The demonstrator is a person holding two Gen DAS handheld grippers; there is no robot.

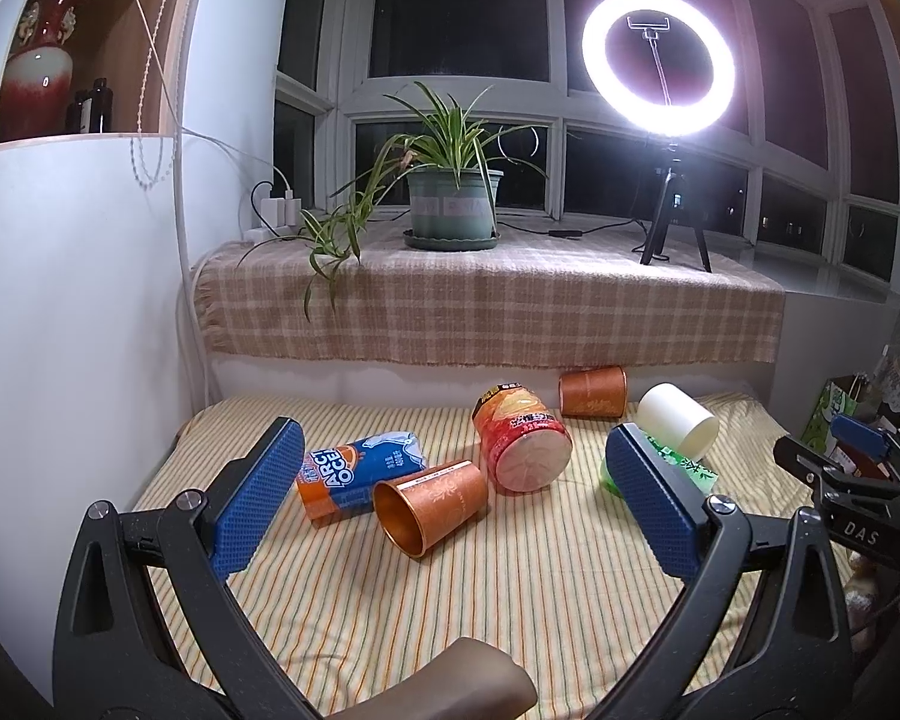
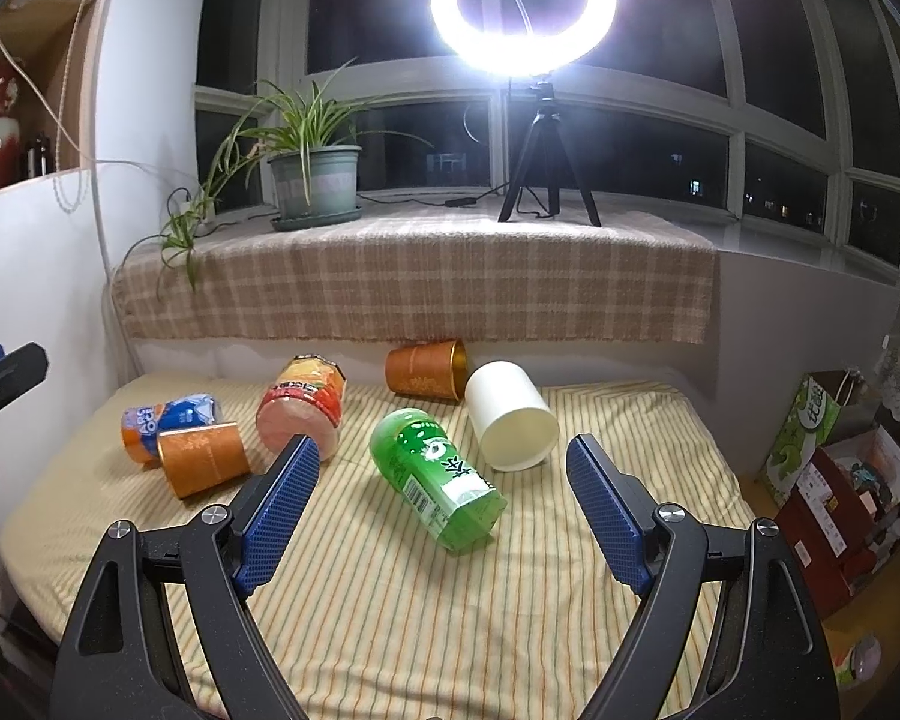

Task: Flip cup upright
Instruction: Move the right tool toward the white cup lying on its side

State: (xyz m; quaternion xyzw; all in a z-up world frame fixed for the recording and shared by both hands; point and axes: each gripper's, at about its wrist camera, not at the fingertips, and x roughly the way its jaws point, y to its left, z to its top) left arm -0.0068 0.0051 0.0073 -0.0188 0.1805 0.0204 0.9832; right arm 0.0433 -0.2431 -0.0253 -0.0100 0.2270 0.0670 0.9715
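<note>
Several cups lie on their sides on a striped mat (image 1: 450,588). In the left wrist view a copper cup (image 1: 429,507) lies with its mouth toward me, between the open fingers of my left gripper (image 1: 456,480). Behind it lie a blue-orange cup (image 1: 354,474), a red cup (image 1: 522,447), a second copper cup (image 1: 591,391) and a white cup (image 1: 678,420). In the right wrist view a green cup (image 2: 438,477) lies between the open fingers of my right gripper (image 2: 444,492), with the white cup (image 2: 510,417) behind it. Both grippers are empty.
A ledge with a checked cloth (image 1: 492,300) runs behind the mat, bearing a potted plant (image 1: 453,204) and a ring light on a tripod (image 1: 660,66). A white wall (image 1: 72,330) closes the left side. Boxes and bags (image 2: 834,480) stand to the right of the mat.
</note>
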